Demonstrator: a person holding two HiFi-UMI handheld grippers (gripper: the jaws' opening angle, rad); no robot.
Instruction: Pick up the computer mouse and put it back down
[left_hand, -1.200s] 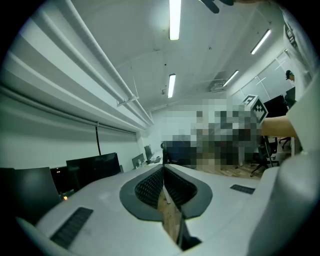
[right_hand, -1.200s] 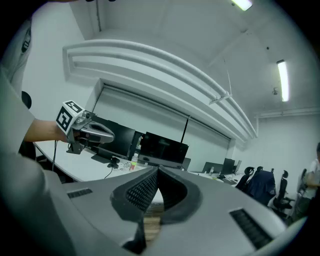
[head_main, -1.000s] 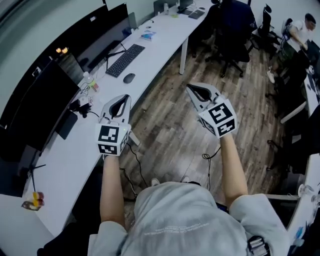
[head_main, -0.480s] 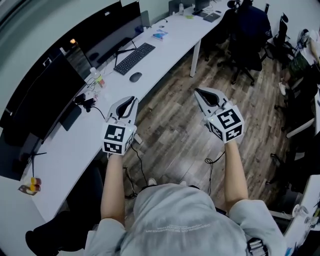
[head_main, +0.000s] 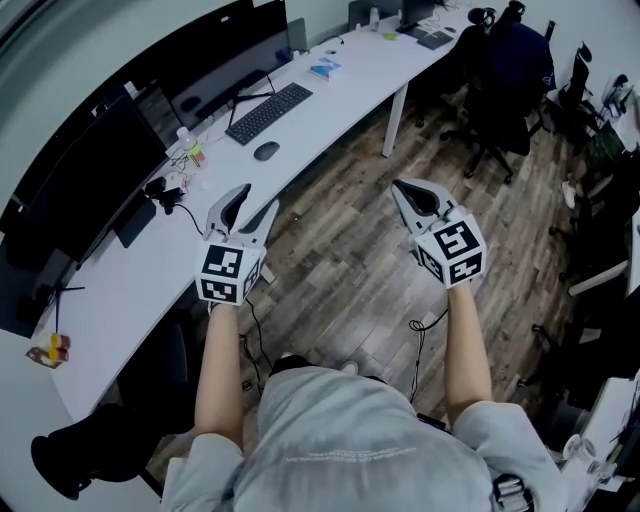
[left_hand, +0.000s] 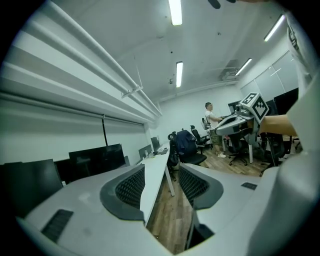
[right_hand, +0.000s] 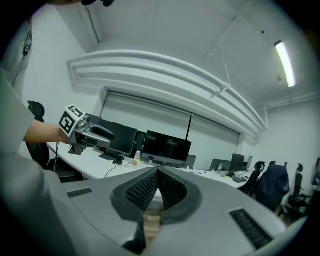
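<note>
the left gripper (head_main: 257, 198) had just been opening its jaws, nothing between them; the right gripper (head_main: 399, 185) was closed and empty. the computer mouse (head_main: 266, 151) lay on the white bench (head_main: 340, 95) beside the keyboard (head_main: 268, 112).

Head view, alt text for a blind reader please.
A person beside a long white desk holds two grippers out in front: the left gripper, empty, has just been opening its jaws; the right gripper is shut. A computer mouse lies by a keyboard farther along.

No legible txt anywhere; shirt (head_main: 350, 462) print too blurry.
</note>
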